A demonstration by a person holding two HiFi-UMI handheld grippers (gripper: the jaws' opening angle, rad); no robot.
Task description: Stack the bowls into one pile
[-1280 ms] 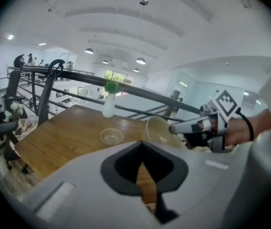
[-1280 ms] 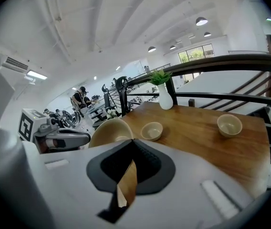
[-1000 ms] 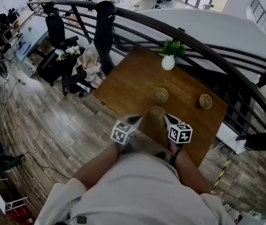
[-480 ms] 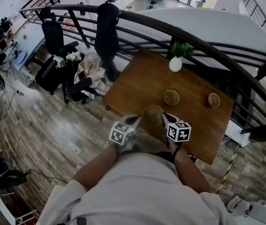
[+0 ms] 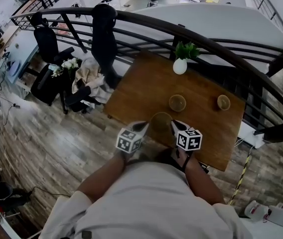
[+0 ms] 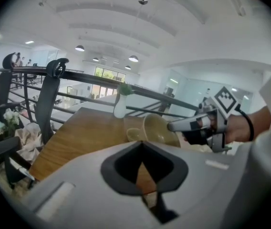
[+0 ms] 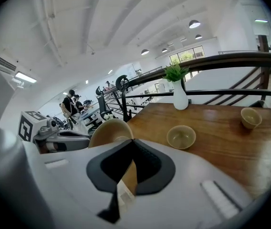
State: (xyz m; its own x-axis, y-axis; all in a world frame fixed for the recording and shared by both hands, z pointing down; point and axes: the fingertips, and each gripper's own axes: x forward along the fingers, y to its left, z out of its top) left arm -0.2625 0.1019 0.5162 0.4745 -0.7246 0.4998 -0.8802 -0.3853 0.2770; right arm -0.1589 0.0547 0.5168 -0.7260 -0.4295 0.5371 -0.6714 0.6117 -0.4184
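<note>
The fingers of my right gripper are pressed together, and so are those of my left gripper. A round tan bowl sits between the two tips, by the near edge of the brown wooden table. A second tan bowl stands just past it, and a third tan bowl is well off to the right.

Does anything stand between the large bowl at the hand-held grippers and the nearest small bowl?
Nothing visible does: only bare table separates the large bowl and the nearest small bowl; the vase stands farther back.
</note>
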